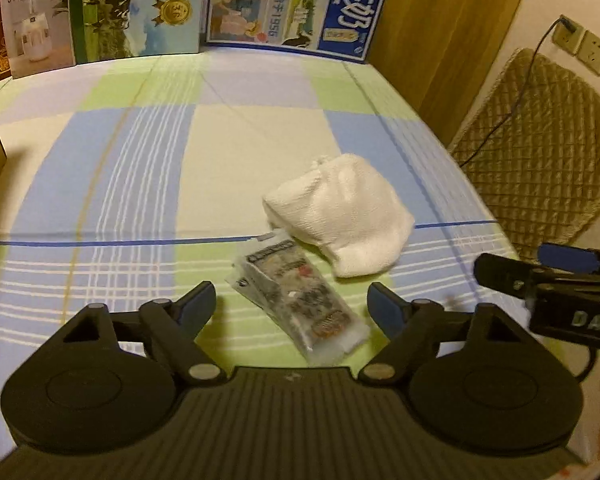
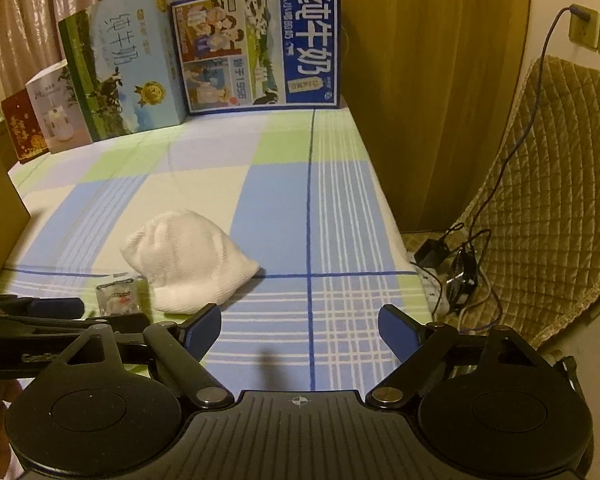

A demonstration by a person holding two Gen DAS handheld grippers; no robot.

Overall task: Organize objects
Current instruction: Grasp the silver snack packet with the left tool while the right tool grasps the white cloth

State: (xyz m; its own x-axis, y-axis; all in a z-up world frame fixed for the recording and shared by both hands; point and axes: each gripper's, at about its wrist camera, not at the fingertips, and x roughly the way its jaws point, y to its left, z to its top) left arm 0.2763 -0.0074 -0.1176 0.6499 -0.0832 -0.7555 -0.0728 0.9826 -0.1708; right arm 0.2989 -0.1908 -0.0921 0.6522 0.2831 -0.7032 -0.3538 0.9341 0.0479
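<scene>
Print on clear packet [image 1: 300, 300] too blurred to read, red box [image 2: 22, 130] cut by left edge

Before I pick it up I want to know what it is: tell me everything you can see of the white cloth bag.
The white cloth bag is soft, knitted-looking fabric, slumped into a rounded lump on the checked sheet. Its far end looks gathered shut. It lies flat, not gripped. A clear packet lies at its near edge, its top end seemingly tucked under the bag.

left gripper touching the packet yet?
Apart. In the left wrist view the left hand-held gripper is open, and green cloth shows between each blue fingertip and the packet lying between them.
</scene>
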